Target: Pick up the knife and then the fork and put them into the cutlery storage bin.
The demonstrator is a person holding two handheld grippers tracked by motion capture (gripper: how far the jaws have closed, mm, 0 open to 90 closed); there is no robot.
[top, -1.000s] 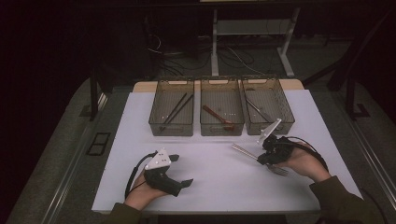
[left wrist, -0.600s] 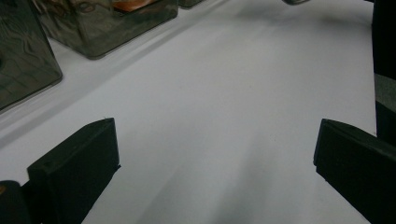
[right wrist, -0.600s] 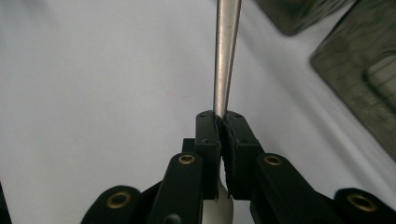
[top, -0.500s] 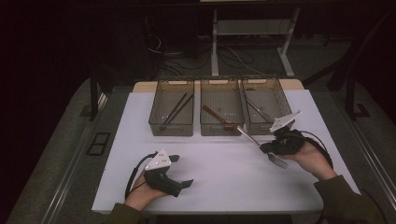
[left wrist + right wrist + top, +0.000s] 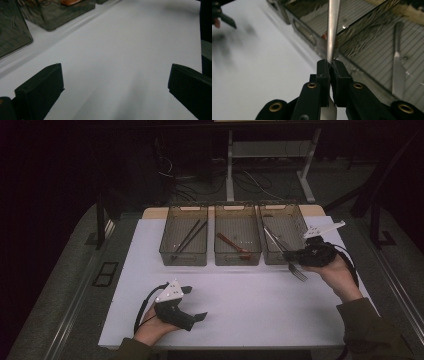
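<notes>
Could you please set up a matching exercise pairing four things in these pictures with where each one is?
Things:
1. fork
2. chopsticks
3. knife
4. red utensil

Places:
A. middle bin
B. clamped in the right gripper
C. left bin
D. lying in the right bin

Pairs: 1-B, 2-C, 3-D, 4-A
</notes>
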